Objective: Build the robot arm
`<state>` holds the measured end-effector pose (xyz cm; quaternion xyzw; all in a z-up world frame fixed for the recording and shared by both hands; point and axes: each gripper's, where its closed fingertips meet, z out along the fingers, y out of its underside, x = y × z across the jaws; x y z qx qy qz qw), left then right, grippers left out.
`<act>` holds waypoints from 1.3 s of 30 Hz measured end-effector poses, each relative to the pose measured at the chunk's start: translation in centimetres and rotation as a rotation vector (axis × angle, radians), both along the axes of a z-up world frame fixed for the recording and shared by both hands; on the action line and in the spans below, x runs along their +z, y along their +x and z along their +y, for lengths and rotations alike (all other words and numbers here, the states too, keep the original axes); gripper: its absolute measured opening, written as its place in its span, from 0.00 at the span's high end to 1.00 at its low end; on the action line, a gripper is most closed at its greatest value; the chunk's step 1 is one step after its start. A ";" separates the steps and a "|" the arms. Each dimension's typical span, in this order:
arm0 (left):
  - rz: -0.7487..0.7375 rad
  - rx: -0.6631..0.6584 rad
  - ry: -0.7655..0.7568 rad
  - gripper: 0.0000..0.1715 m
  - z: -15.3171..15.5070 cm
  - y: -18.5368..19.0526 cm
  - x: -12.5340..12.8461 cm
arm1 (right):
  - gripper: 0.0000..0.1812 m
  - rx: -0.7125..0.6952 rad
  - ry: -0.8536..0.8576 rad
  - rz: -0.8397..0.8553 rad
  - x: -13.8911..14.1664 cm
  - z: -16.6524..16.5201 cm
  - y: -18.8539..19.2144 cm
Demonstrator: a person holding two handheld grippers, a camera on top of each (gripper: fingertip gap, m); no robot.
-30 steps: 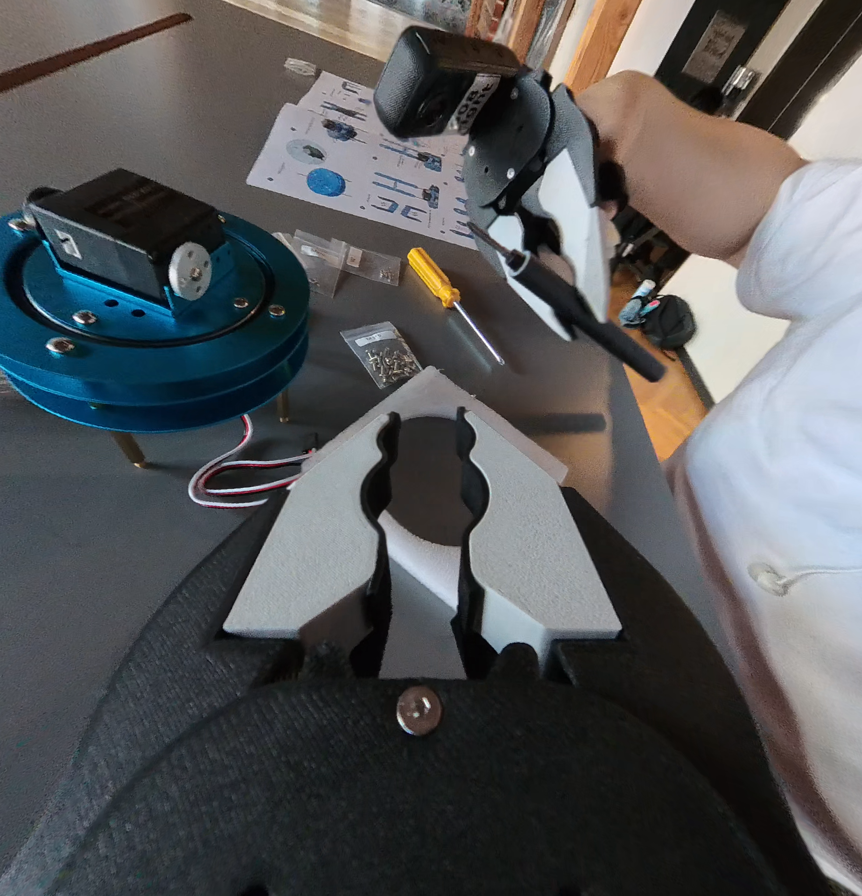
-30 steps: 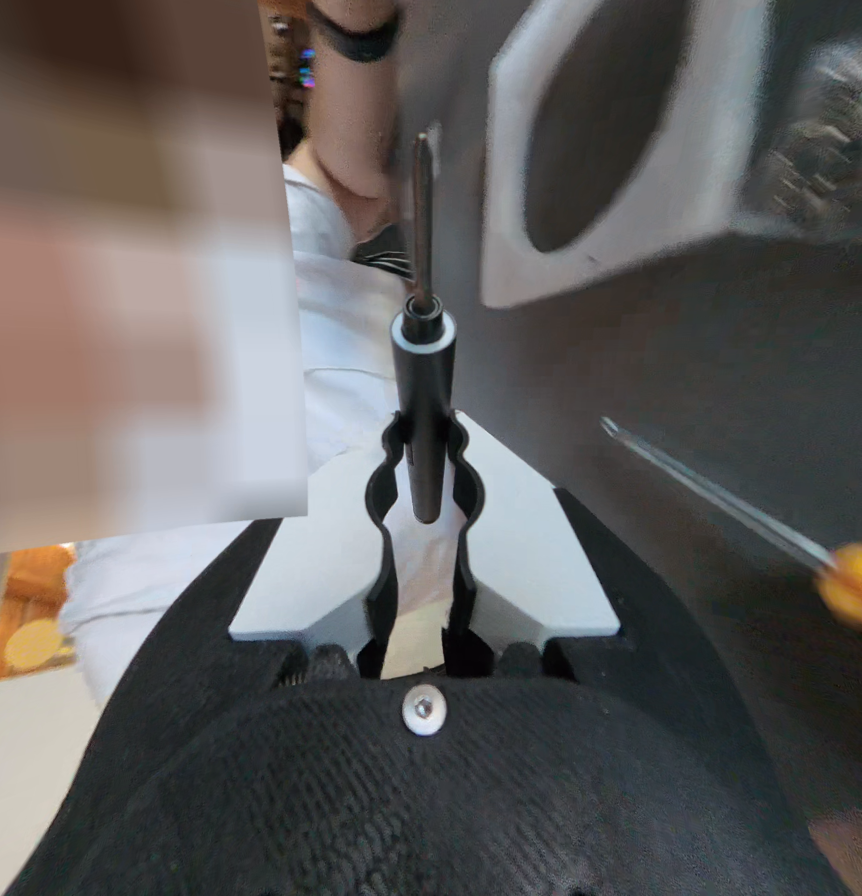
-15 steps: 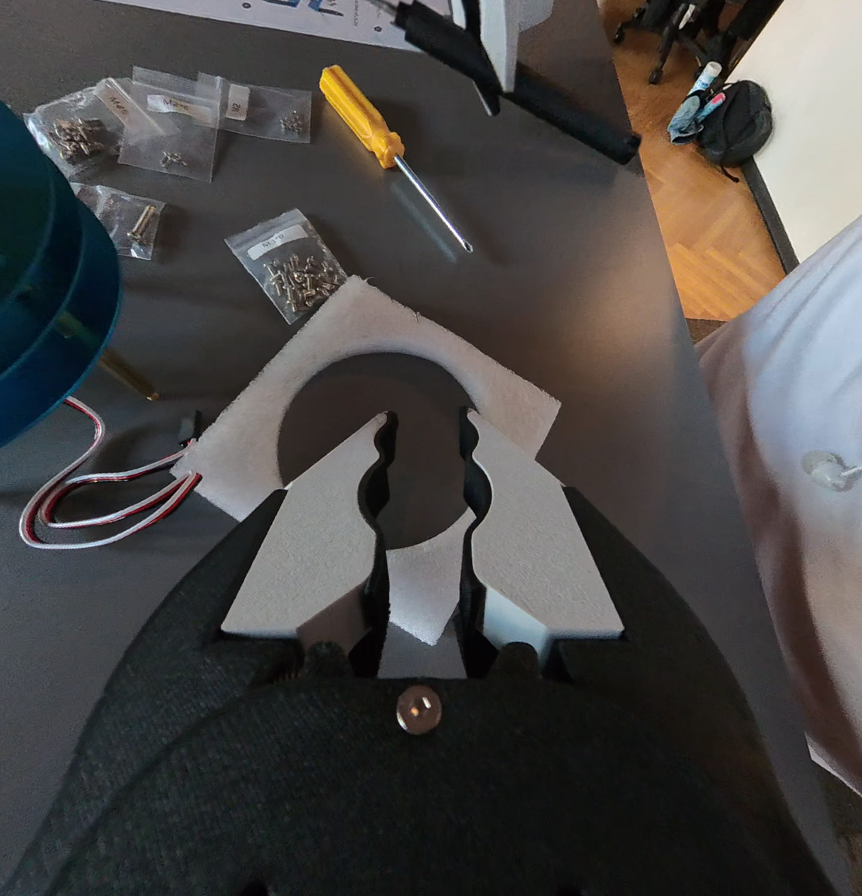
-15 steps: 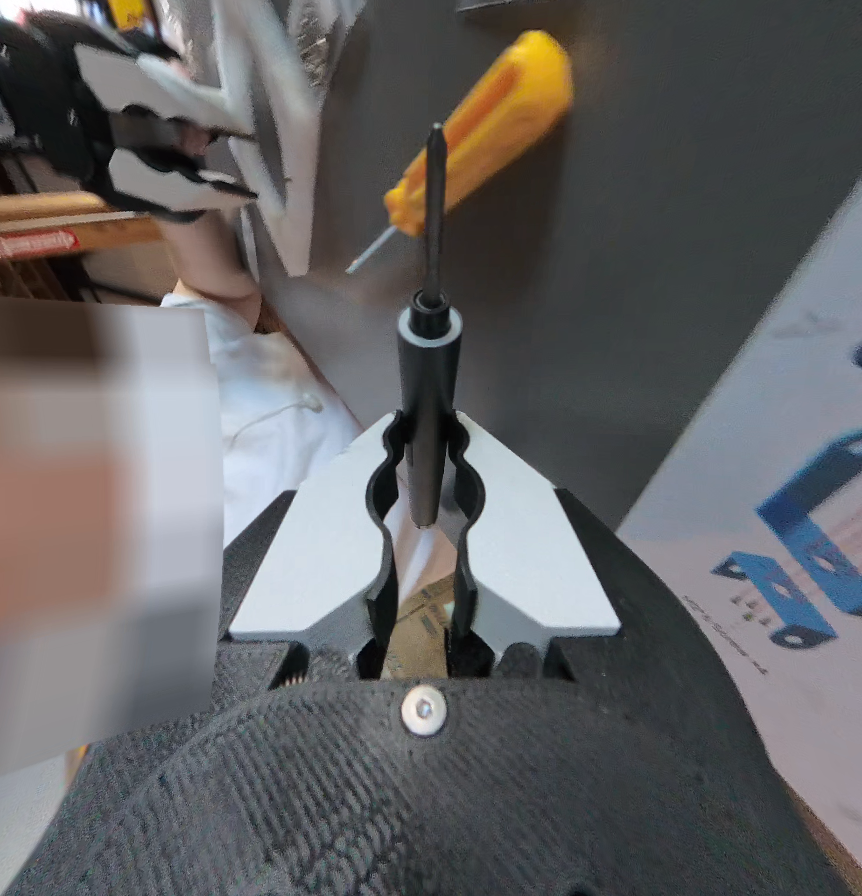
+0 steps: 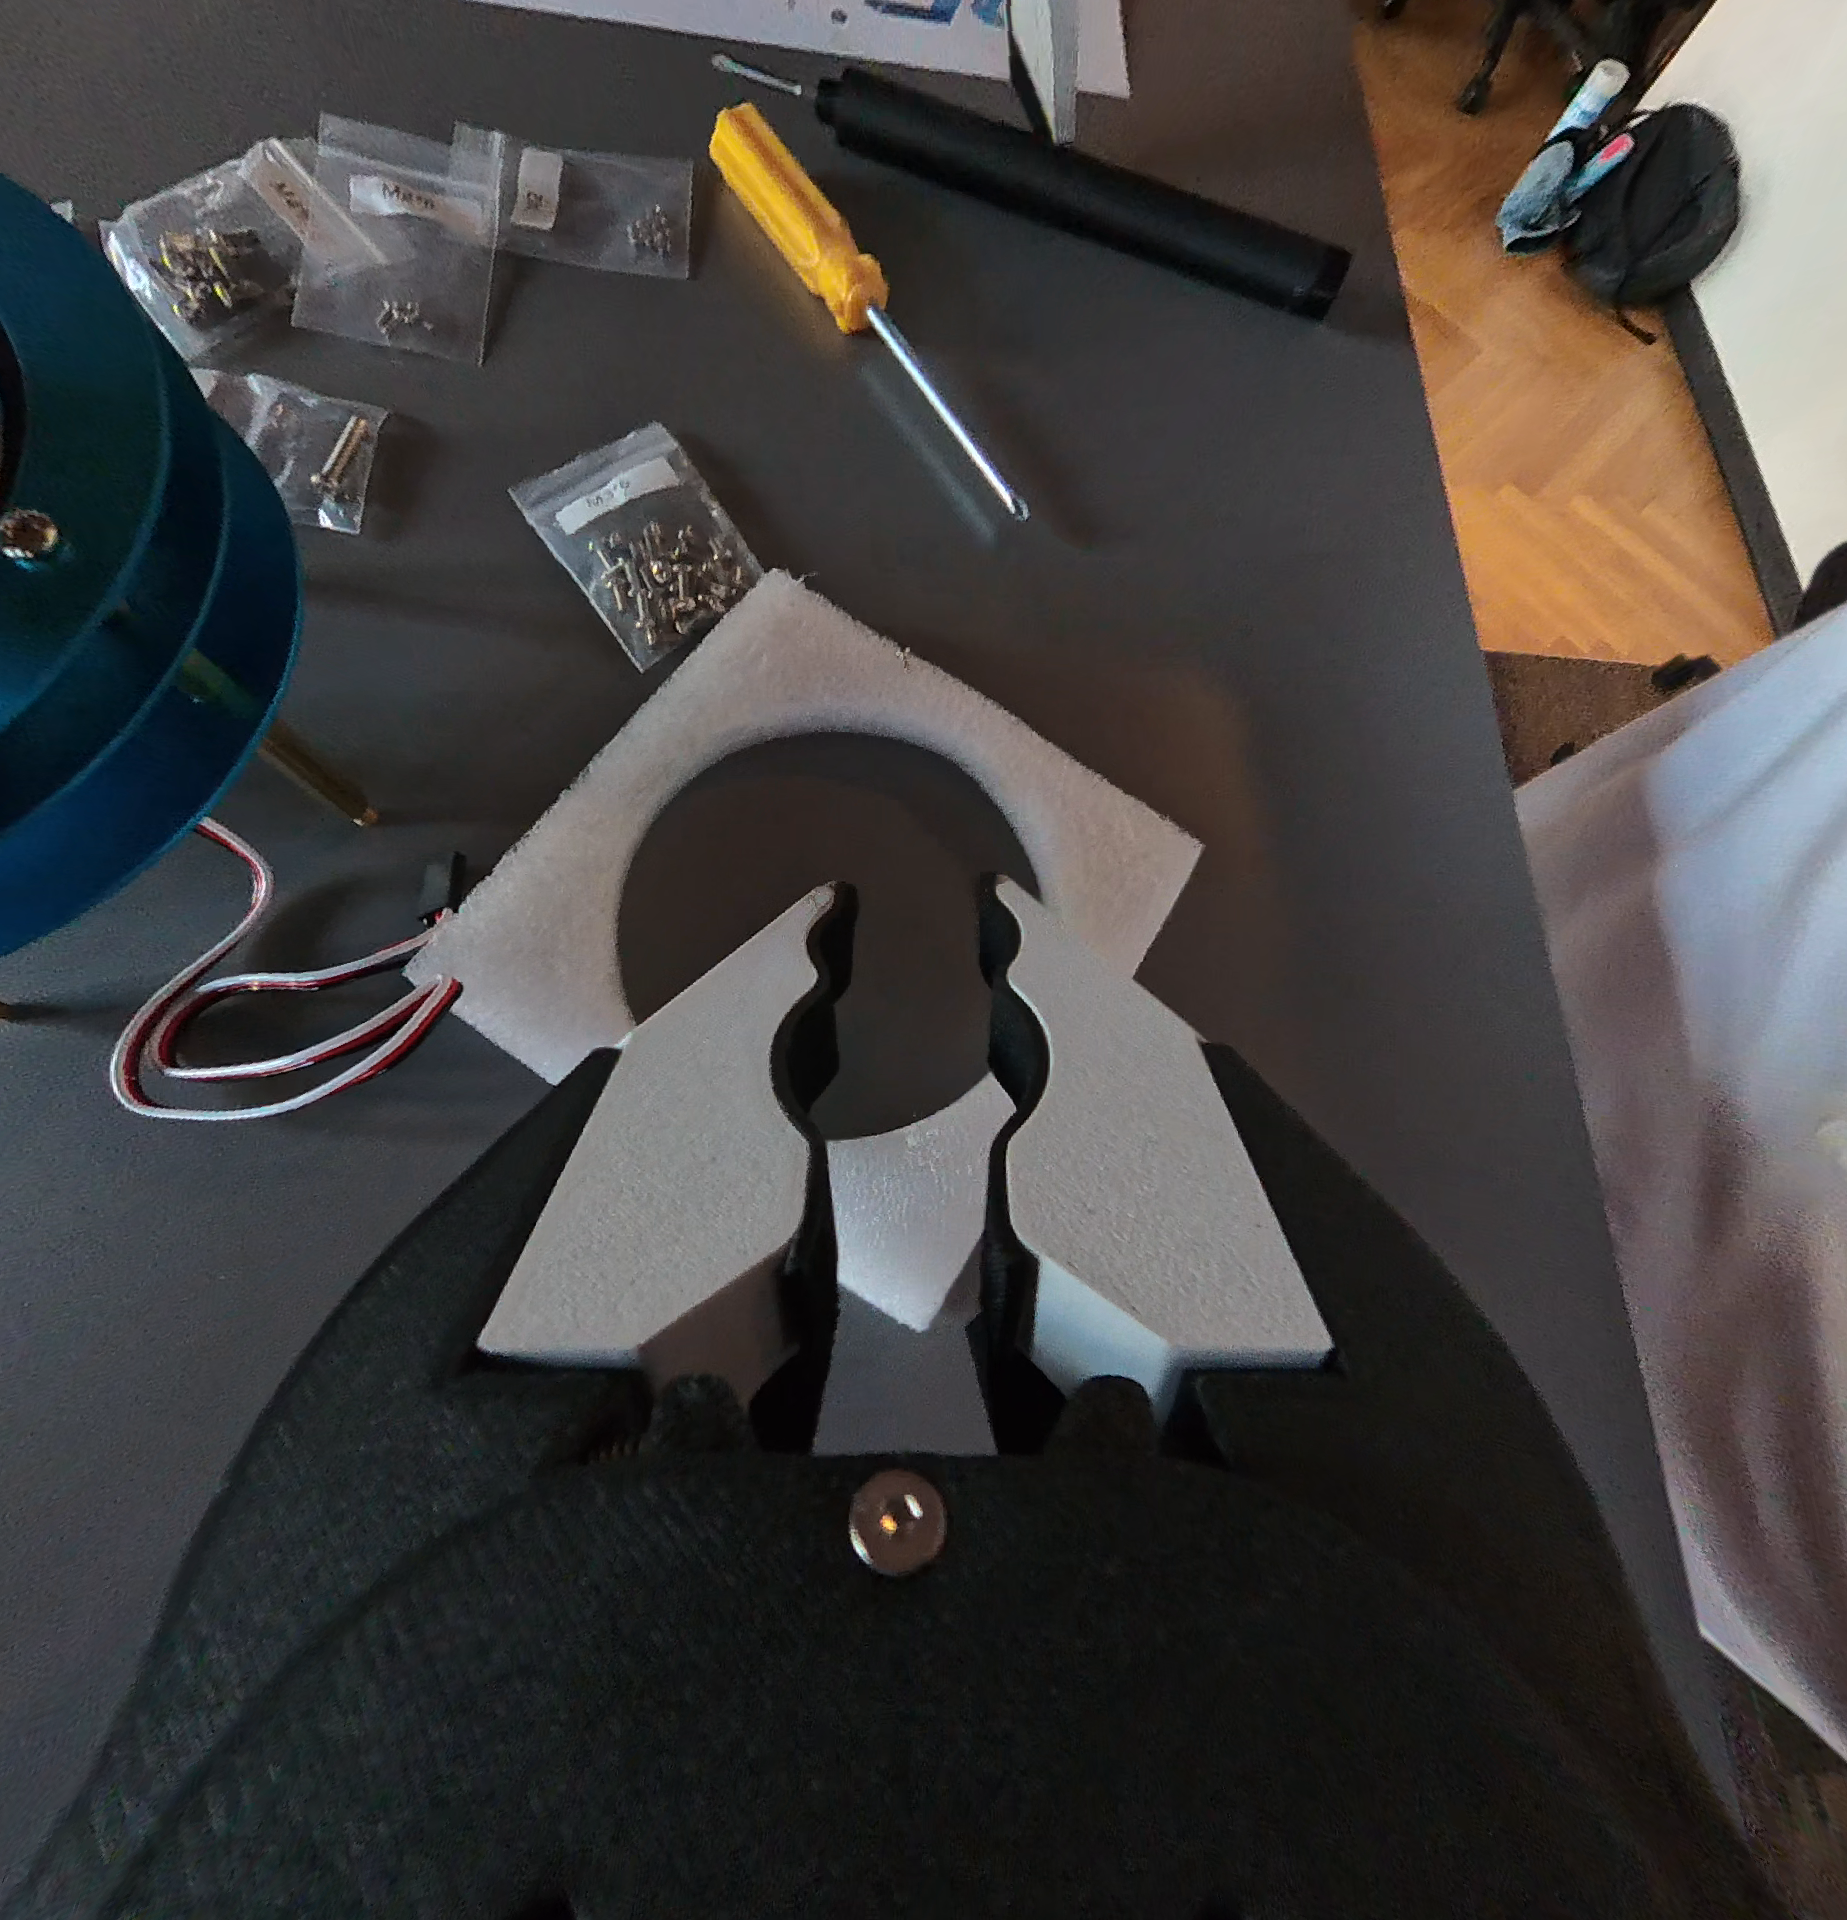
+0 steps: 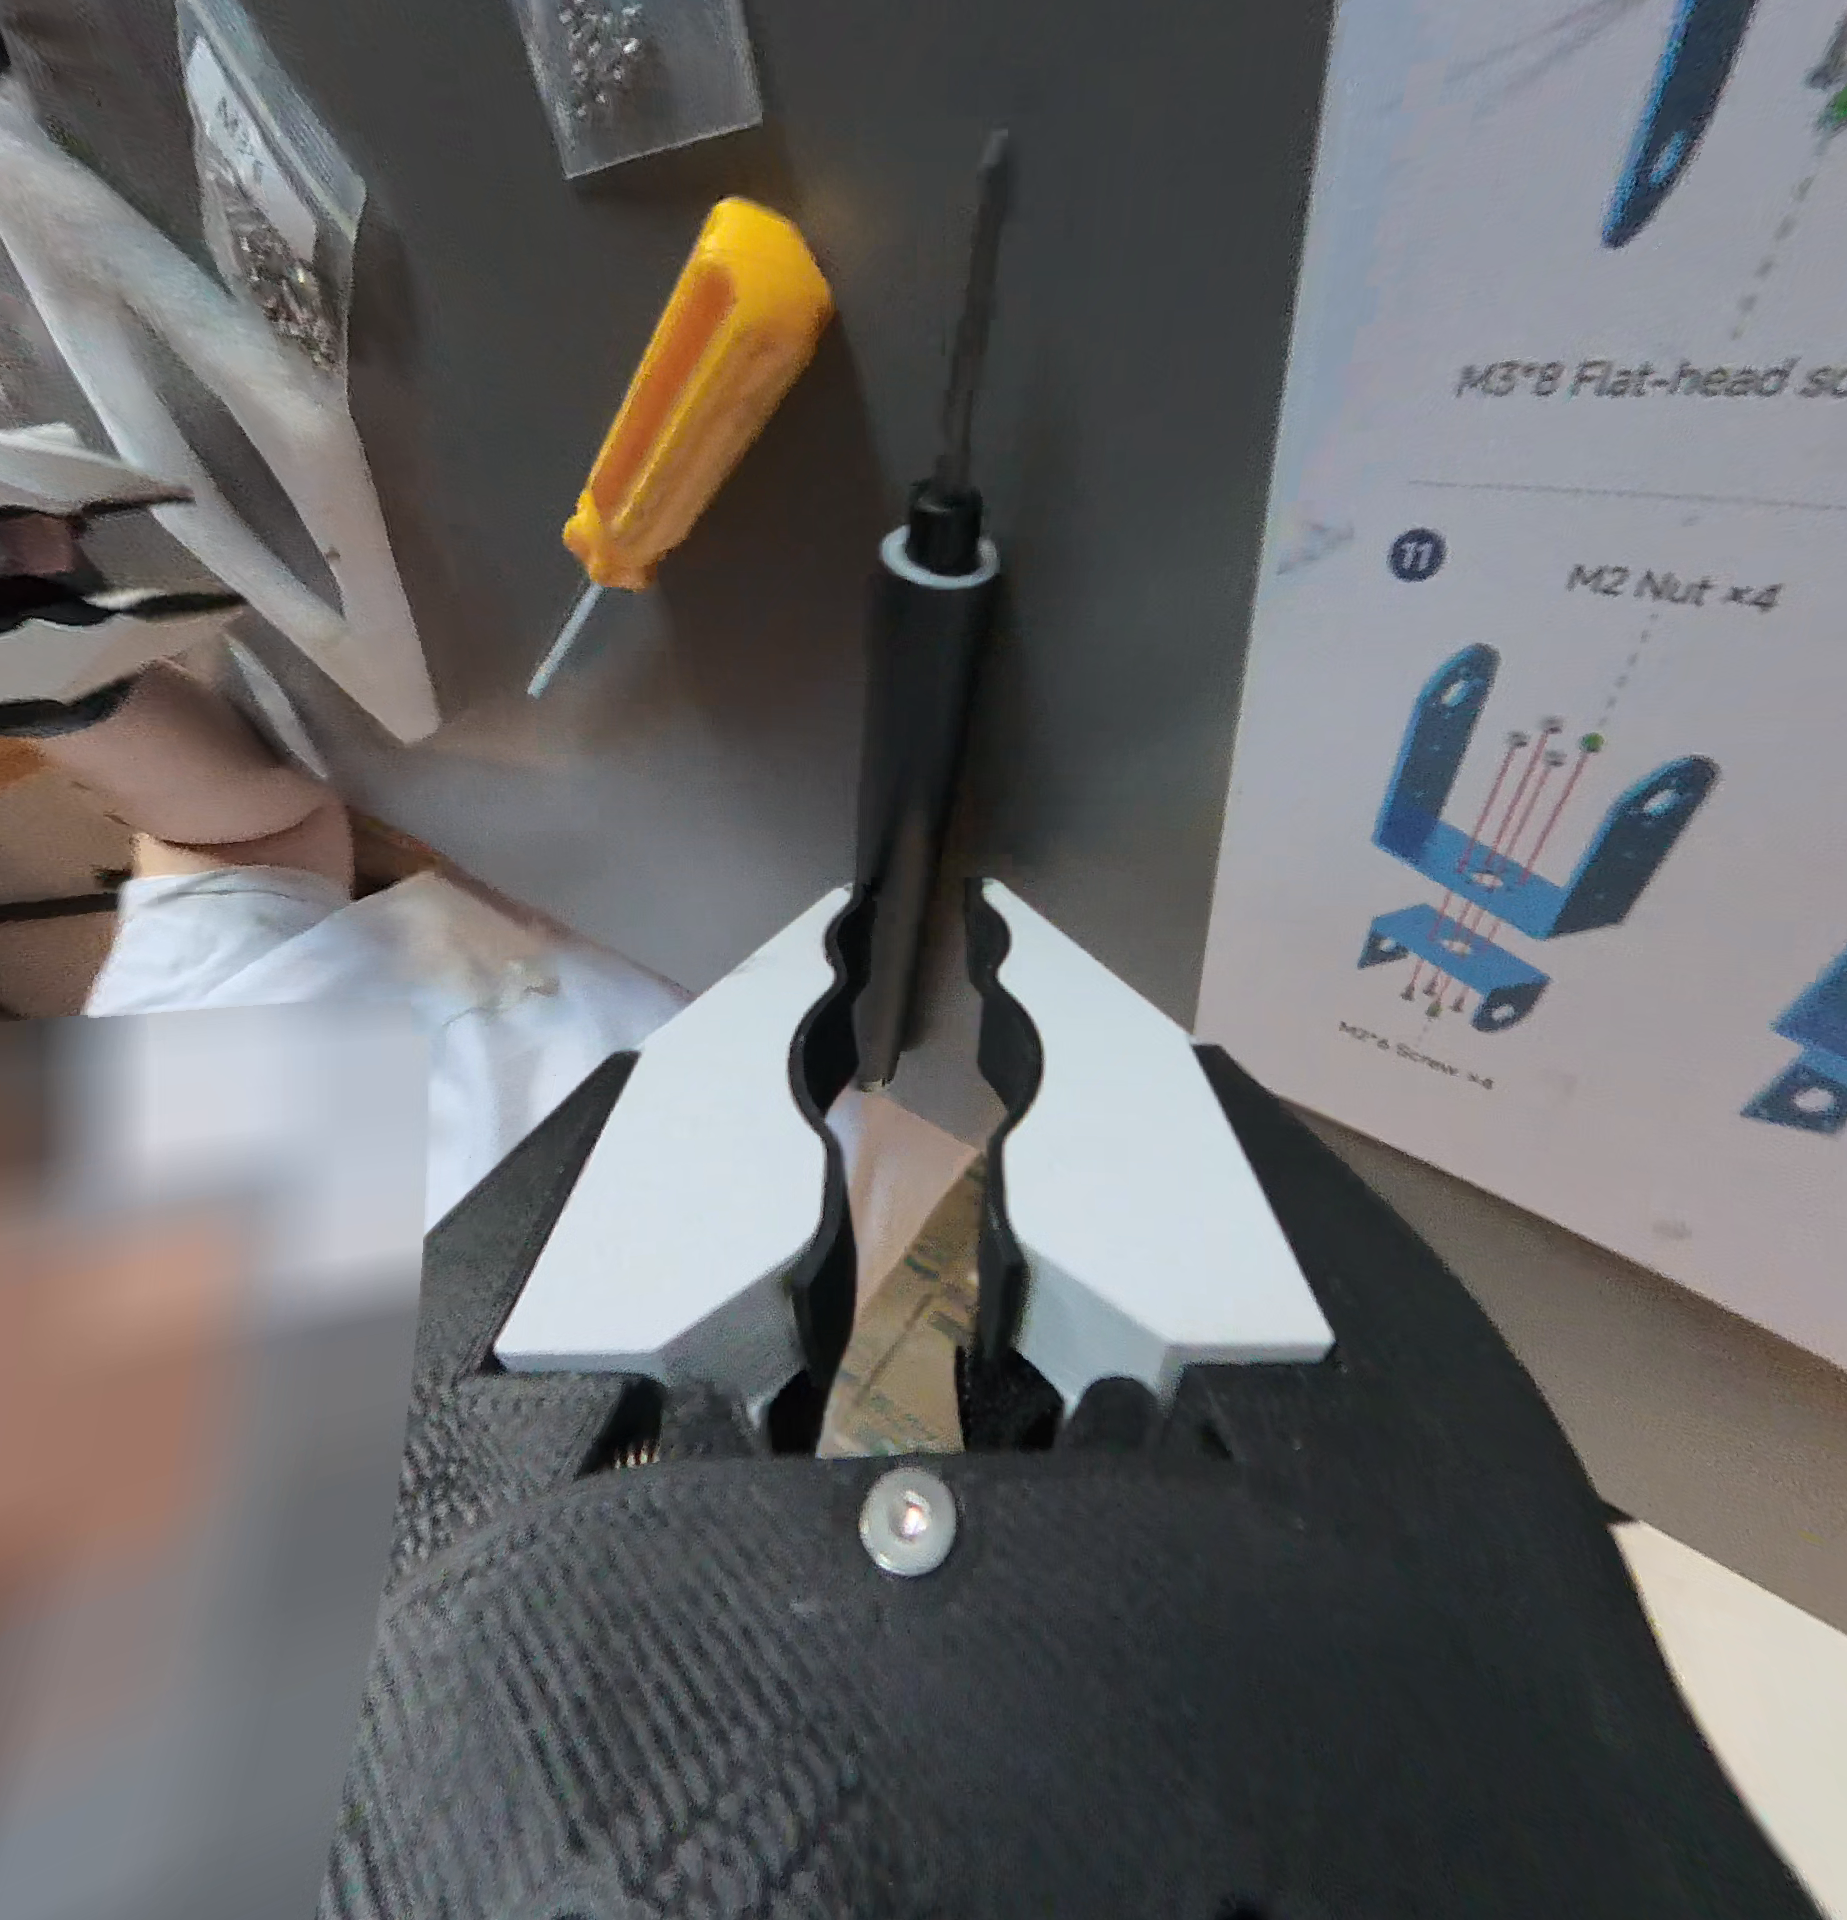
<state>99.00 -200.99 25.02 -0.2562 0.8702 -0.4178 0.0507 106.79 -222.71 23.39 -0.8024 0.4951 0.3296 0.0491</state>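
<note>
**Lately set down: black driver, with surrounding stock**

Item 1. Black driver, dark shaft and cylindrical handle. It lay flat on the grey table, at the upper centre of the left wrist view. Half a second before, it was carried clear of the surface.

Item 2. Right gripper. Its jaws bracketed the butt of the handle, touching on the left and showing a sliver of gap on the right. Whether it still gripped could not be told.

Item 3. Left gripper, mid-frame. It was clenched on one corner of a white foam frame with a round cut-out, as it had been a second earlier. The frame's far edge sat just beside a bag of screws.

Item 4. Yellow screwdriver, loose on the table just beside the driver and roughly parallel to it.

Item 5. Further screw bags, upper left.

Item 6. Blue round assembly on brass legs, at the left edge. A red-and-white wire trailed from it toward the foam.

Item 7. Printed instruction sheet, right of the driver in the right wrist view.

Item 8. A person's white sleeve, right edge.
</note>
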 end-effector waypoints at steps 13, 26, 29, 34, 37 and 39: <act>0.011 0.016 -0.031 0.87 1.7 0.5 0.8 | 0.87 0.408 0.843 -1.279 7.5 15.4 -6.0; 0.064 -0.038 0.027 0.87 1.7 -0.1 -1.4 | 0.93 1.155 0.608 -1.289 0.7 17.1 -4.5; 0.064 -0.046 0.049 0.87 1.6 -0.2 -1.8 | 0.95 1.264 0.586 -1.271 0.4 17.0 -4.3; 0.077 -0.051 0.037 0.87 1.3 -0.4 -1.9 | 0.95 1.335 0.619 -1.255 0.8 17.6 -4.6; 0.083 -0.050 0.031 0.87 1.4 -0.3 -1.9 | 0.95 1.351 0.640 -1.227 0.6 17.9 -4.9; 0.088 -0.047 0.026 0.88 1.5 -0.3 -1.9 | 0.96 1.364 0.614 -1.227 0.2 17.8 -4.5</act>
